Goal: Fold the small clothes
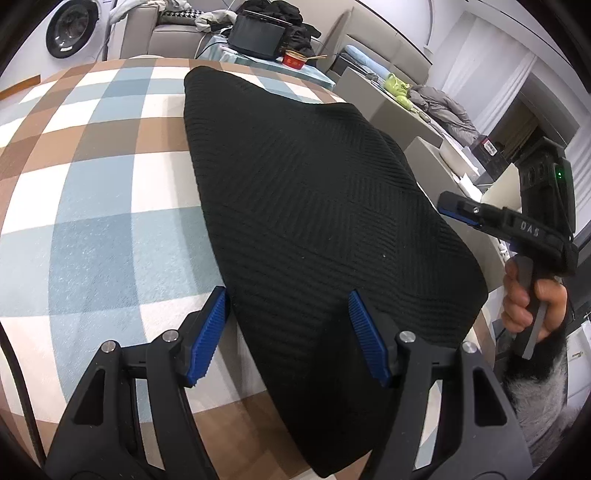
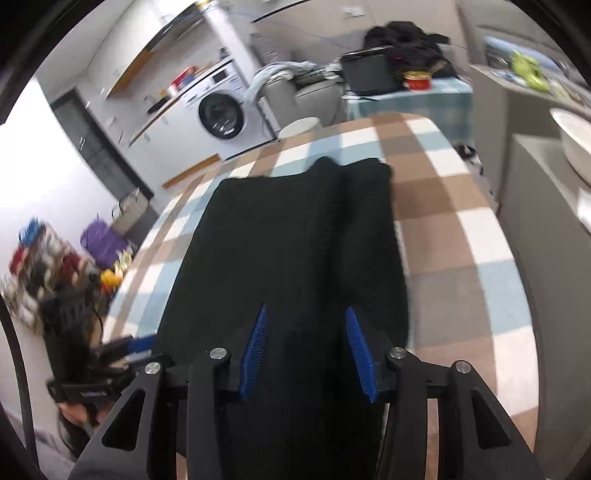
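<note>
A black ribbed knit garment (image 1: 314, 206) lies folded in a long band on the checked table cover (image 1: 92, 177). My left gripper (image 1: 287, 291) is open at the garment's near end. Its left pad sits just off the cloth's left edge and its right pad (image 1: 365, 332) is over the cloth. In the right wrist view the garment (image 2: 295, 236) stretches away from my right gripper (image 2: 306, 308), which is open above its near end with nothing pressed between the pads. The right gripper (image 1: 461, 210) also shows at the table's right edge, held by a hand (image 1: 528, 302).
Behind the table stand a small table with a dark box (image 1: 256, 35), a red bowl (image 1: 295, 59) and dark clothes. A washing machine (image 2: 221, 114) is on the far left, grey sofas (image 1: 388, 40) and cabinets on the right. The left gripper (image 2: 110, 354) appears blurred at lower left.
</note>
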